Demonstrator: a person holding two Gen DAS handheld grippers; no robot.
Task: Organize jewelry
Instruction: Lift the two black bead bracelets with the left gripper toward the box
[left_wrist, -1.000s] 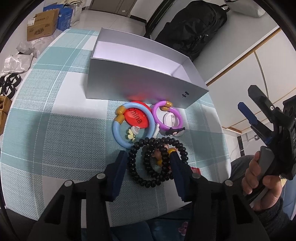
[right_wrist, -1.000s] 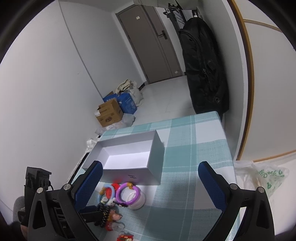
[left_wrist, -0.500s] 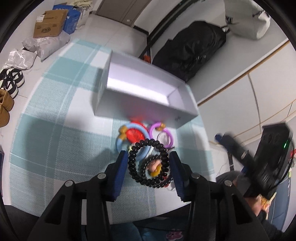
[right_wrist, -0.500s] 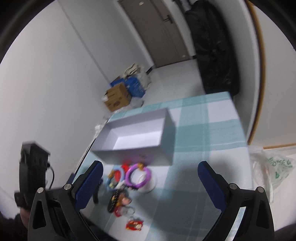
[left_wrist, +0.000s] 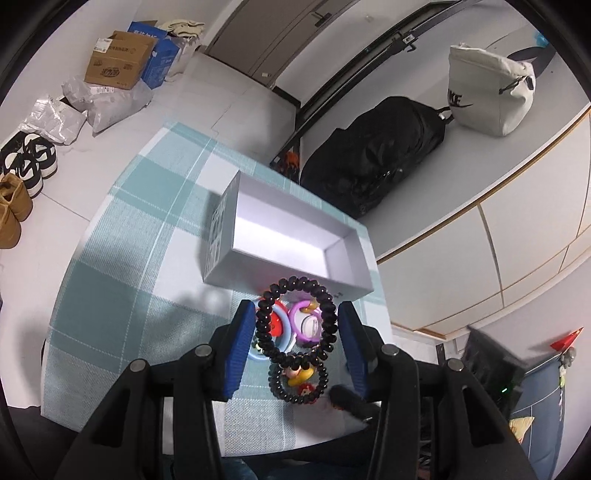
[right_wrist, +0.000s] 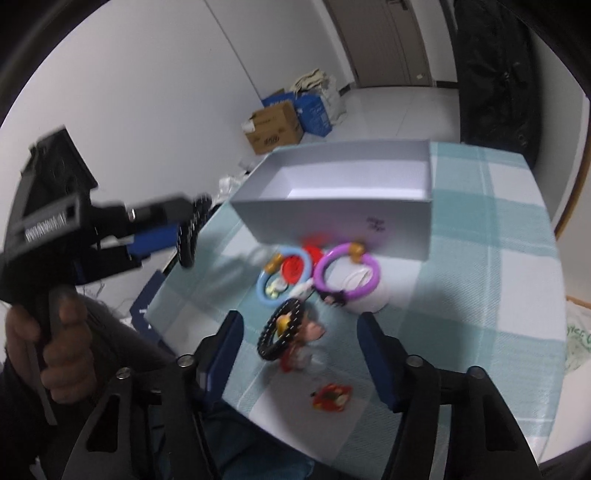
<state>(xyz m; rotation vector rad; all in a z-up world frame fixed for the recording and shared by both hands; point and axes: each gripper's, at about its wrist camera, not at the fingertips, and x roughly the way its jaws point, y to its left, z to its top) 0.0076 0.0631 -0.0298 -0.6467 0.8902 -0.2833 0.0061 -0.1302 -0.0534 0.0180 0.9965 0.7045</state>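
The table wears a checked cloth (left_wrist: 122, 266) in teal and white. Beyond the table's far edge from the left claw lies a pale tiled floor (left_wrist: 218, 88), with a brown cardboard box (left_wrist: 118, 61) and a blue box (left_wrist: 157, 55) up to the left. A grey door (left_wrist: 273, 33) stands ahead. A black backpack (left_wrist: 373, 162) leans at a white wall (left_wrist: 461, 173) to the right.

Both grippers matte black with silver screws, blue-padded fingers (left_wrist: 236, 343); left gripper (right_wrist: 155, 236) has white lettering; bare-skinned hand (right_wrist: 55, 347), dark sleeve.
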